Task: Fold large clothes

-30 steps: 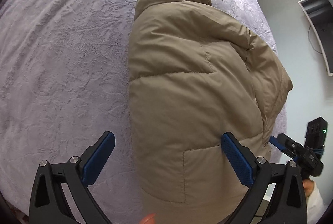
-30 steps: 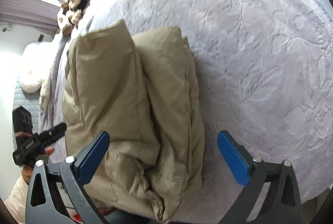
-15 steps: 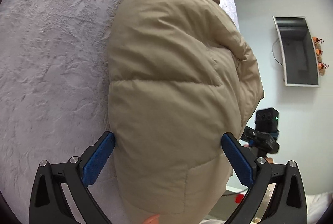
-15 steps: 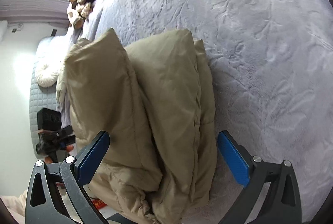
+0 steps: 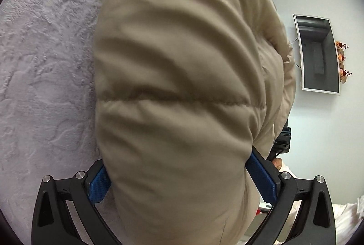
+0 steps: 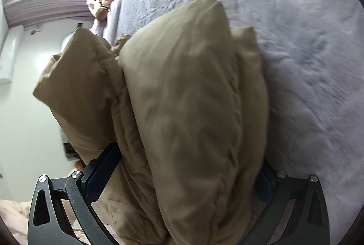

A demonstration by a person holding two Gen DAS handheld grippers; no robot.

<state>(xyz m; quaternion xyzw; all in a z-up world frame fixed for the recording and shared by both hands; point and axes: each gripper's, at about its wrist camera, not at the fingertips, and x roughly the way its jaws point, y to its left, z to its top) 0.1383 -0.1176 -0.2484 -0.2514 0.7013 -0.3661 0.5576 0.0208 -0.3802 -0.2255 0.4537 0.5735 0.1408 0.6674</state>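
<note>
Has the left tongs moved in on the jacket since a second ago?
Yes. The left tongs has moved forward over the bedspread, and its pads now flank the jacket.

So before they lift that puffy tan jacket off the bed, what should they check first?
1. Left gripper around the jacket: ok, its fingers sit on both sides of the bundle.
2. Right gripper around it: ok, likewise.
3. Fingers actually clamped: cannot tell, the padding hides the contact.
4. Fold staying together: ok, layers lie stacked in the right view.
5. Bedspread caught in the fingers: cannot tell.
6. Stuffed toy out of the way: ok, at the far edge.
</note>
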